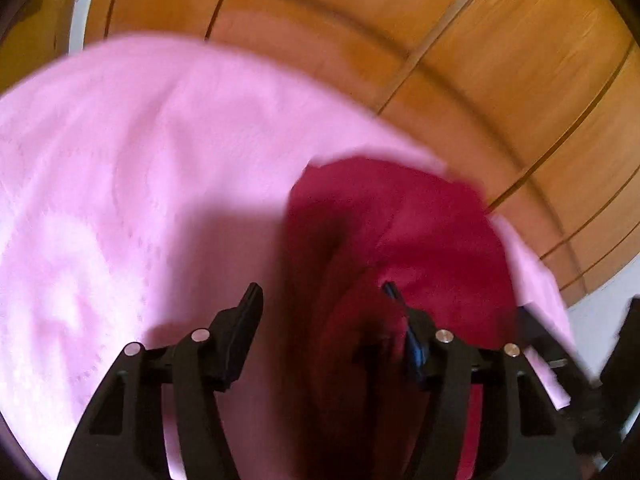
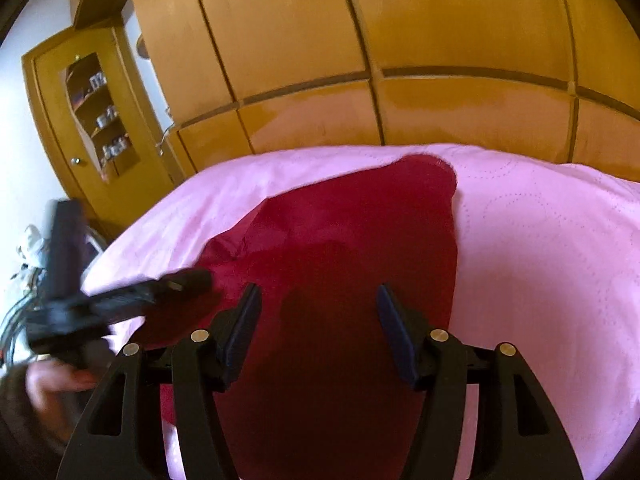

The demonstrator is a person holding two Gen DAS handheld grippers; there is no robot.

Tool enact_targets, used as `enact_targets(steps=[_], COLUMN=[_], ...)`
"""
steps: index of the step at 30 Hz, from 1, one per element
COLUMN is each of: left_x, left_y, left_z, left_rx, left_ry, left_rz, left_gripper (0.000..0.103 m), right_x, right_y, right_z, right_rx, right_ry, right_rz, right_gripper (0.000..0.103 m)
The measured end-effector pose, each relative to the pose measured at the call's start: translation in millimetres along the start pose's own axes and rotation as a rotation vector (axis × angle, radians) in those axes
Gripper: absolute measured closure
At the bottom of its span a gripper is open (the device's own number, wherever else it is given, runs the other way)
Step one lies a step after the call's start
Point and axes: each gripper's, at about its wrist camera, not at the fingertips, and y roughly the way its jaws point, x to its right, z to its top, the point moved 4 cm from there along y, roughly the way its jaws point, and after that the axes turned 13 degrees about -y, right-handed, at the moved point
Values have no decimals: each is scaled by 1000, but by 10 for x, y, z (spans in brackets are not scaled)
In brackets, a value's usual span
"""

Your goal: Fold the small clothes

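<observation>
A dark red garment (image 2: 352,240) lies spread on a pink bedspread (image 2: 540,260). In the left wrist view, which is blurred, the red garment (image 1: 420,232) lies ahead and to the right. My left gripper (image 1: 320,292) is open, its right finger over the garment and nothing between the jaws. It also shows in the right wrist view (image 2: 120,300) at the left, blurred, over the garment's left edge. My right gripper (image 2: 318,292) is open and empty, above the garment's near part.
A wooden wardrobe (image 2: 400,60) stands behind the bed. A wooden cabinet with a glass door (image 2: 96,120) holding small items is at the left. The pink bedspread (image 1: 120,180) extends left and right of the garment.
</observation>
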Motion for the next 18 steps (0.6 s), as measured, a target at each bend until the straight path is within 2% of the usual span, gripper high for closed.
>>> enact_targets(steps=[2, 4, 6, 10, 14, 16, 18], left_x=[-105, -96, -118, -162, -96, -79, -53], left_y=[-26, -85, -140, -258, -425, -452, -410], left_z=[-40, -84, -105, -171, -279, -335, -354], left_rx=[5, 5, -14, -33, -29, -43, -62], left_ry=[-27, -10, -31, -89, -88, -72, -60], left_rz=[-58, -68, -105, -169, -282, -288, -268], left_gripper=[40, 40, 39, 26, 14, 11, 11], right_x=[-17, -17, 36, 171, 260, 275, 285], right_y=[-61, -122, -215, -229, -237, -231, -209], right_z=[-22, -30, -45, -56, -94, -116, -132], right_rx=[6, 7, 13, -16, -56, -71, -85], right_ry=[0, 7, 44, 96, 106, 111, 117], right_rz=[10, 18, 19, -6, -36, -46, -51], right_gripper=[44, 44, 36, 35, 35, 34, 25])
